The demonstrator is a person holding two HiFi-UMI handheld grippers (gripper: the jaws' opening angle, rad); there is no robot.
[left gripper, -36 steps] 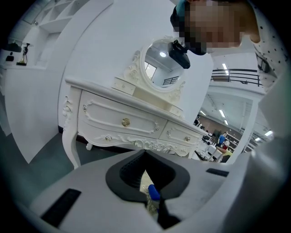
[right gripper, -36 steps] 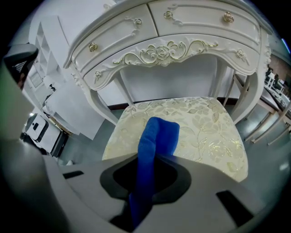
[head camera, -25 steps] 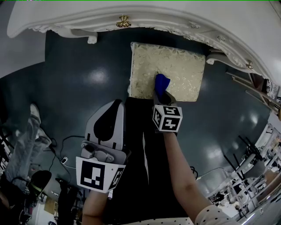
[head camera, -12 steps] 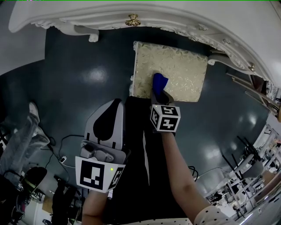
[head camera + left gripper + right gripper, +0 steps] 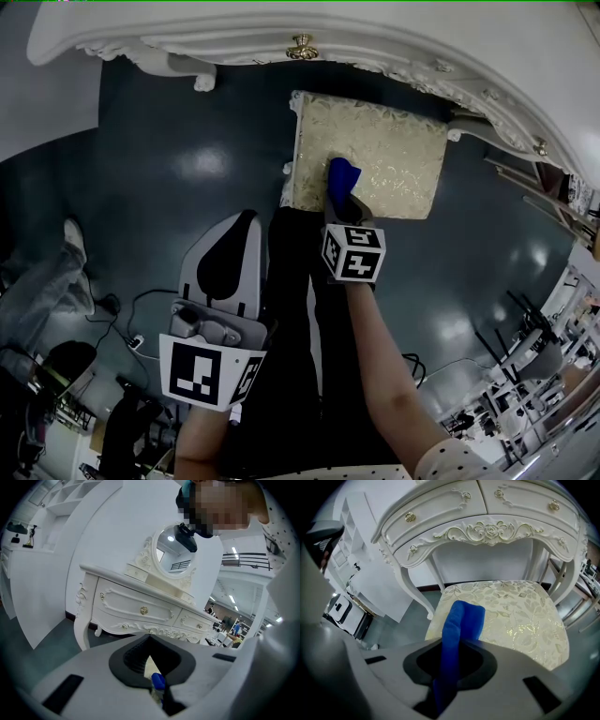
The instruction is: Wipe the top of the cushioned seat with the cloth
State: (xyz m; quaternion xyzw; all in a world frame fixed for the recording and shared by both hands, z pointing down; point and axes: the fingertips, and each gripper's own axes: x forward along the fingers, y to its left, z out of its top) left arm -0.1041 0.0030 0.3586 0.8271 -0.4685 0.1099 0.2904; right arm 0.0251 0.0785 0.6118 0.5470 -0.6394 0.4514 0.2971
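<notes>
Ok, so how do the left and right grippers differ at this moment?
The right gripper is shut on the blue cloth; the left gripper is shut with nothing in it. The right gripper reaches out over the near edge of the cushioned seat, while the left gripper is held back over the dark floor, clear of the seat. Both point toward the white dresser.
</notes>
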